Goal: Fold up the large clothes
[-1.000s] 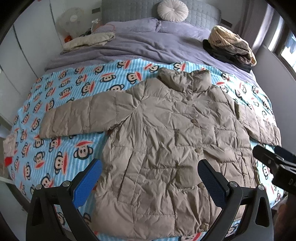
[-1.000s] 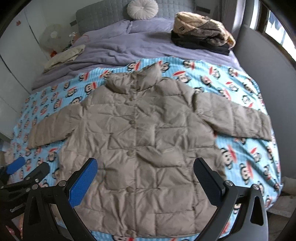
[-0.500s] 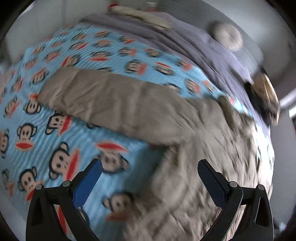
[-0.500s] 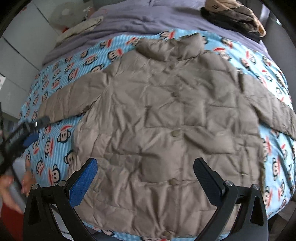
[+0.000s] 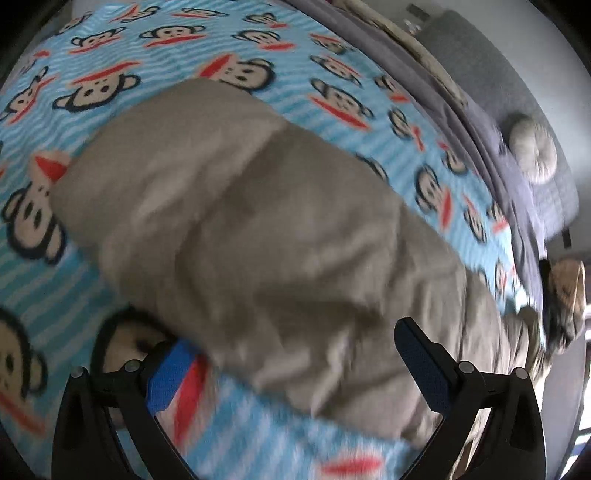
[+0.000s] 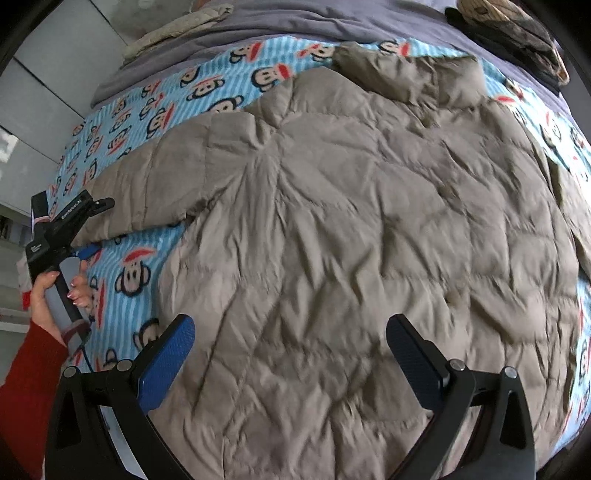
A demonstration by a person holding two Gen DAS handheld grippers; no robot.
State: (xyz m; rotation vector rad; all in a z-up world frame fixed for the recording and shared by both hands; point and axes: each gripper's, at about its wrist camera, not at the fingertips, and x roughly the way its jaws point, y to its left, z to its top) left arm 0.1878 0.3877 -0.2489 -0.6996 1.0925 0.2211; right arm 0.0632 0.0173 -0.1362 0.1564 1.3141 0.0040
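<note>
A large beige quilted puffer jacket [image 6: 369,229] lies spread front-up on the monkey-print blanket [image 6: 147,110]. Its left sleeve [image 5: 236,221] fills the left wrist view, cuff toward the upper left. My left gripper [image 5: 291,365] is open, its jaws straddling the sleeve close above it; the same gripper shows in the right wrist view [image 6: 85,229] at the cuff end. My right gripper [image 6: 290,358] is open and empty, low over the jacket's lower body.
A purple duvet [image 6: 295,22] covers the bed's head end, with a beige folded cloth [image 6: 177,29] on it. A pile of dark and tan clothes [image 6: 517,33] lies far right. A round cushion [image 5: 532,151] rests against the grey headboard. White cabinets [image 6: 40,81] stand left.
My left gripper has swung left and dropped close over the left sleeve. My right gripper has moved forward and lower over the jacket's body. Both stay open.
</note>
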